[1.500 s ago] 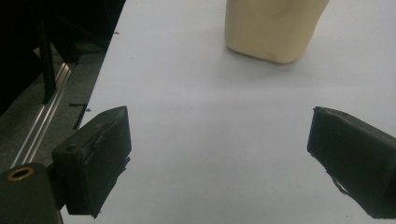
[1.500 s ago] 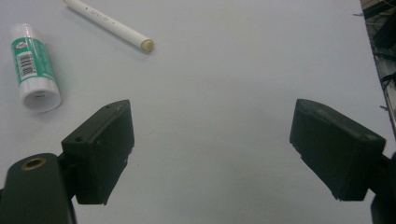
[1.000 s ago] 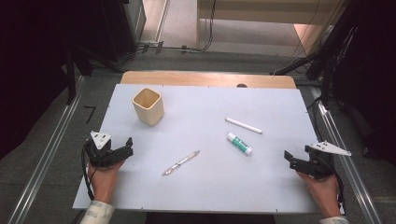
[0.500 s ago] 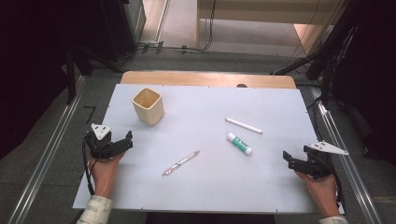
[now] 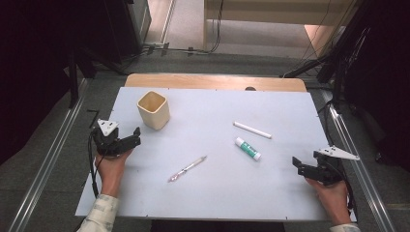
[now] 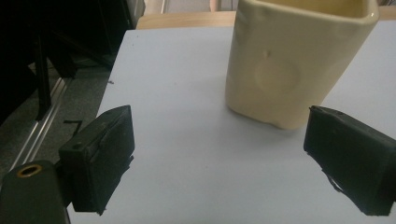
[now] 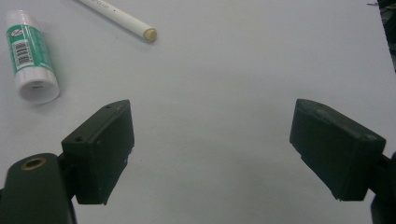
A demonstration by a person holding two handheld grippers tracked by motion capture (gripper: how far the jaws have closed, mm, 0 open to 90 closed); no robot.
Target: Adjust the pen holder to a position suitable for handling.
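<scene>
A cream square cup (image 5: 153, 109) stands at the far left of the white tabletop (image 5: 217, 203). My left gripper (image 5: 137, 136) is open just short of it, and the cup (image 6: 299, 60) looms ahead and right of the empty jaws of that gripper (image 6: 219, 158). A clear pen (image 5: 187, 168) lies in the middle. A white stick (image 5: 252, 130) and a green-and-white glue stick (image 5: 248, 148) lie right of centre. My right gripper (image 5: 297, 166) is open near the right edge. From that gripper (image 7: 212, 149), the glue stick (image 7: 31, 60) and white stick (image 7: 119, 16) lie ahead and left.
A wooden strip (image 5: 215, 82) runs along the table's far edge. Metal rails (image 5: 46, 164) flank both sides on the grey floor. Dark equipment and cables stand behind and to the right (image 5: 367, 72).
My left gripper has moved forward, away from the person and closer to the cup. The right gripper has hardly shifted. The objects on the table lie as before.
</scene>
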